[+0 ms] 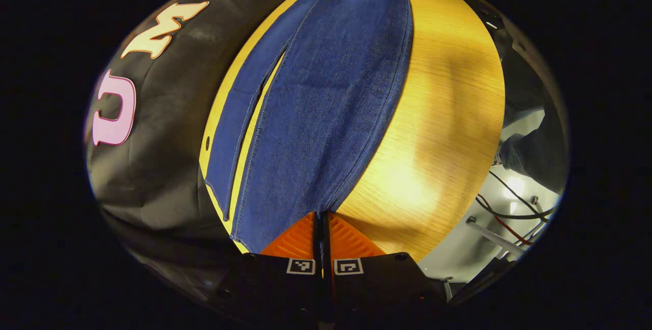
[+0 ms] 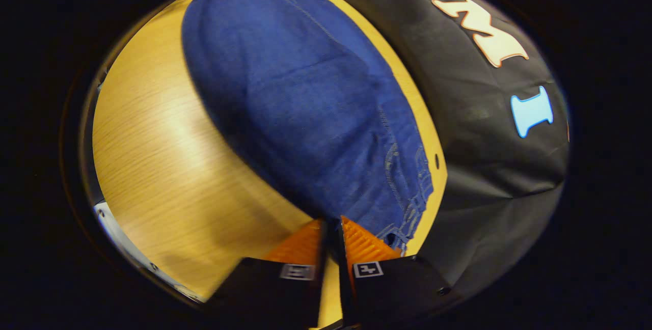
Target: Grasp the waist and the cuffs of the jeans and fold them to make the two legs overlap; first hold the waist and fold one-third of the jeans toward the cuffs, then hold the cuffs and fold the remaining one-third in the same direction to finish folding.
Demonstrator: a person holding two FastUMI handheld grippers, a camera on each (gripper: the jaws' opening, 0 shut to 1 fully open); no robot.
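Jeans [image 1: 316,106] lie lengthwise on the desk [image 1: 443,116], one leg drawn over the other but offset; a strip of desk shows between them. Left hand-held gripper [image 1: 321,228] is clenched on the cuff end, right hand-held gripper [image 2: 333,236] on the waist end. Risk: uneven pull from either end would skew the overlap; thick denim could slip free.

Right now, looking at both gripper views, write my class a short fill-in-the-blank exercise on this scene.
1. The jeans lie on a ____ table.
2. The left hand-held gripper is ____ on the jeans' edge.
3. Behind the table hangs a ____ cloth wall.

Missing words: wooden; shut; black
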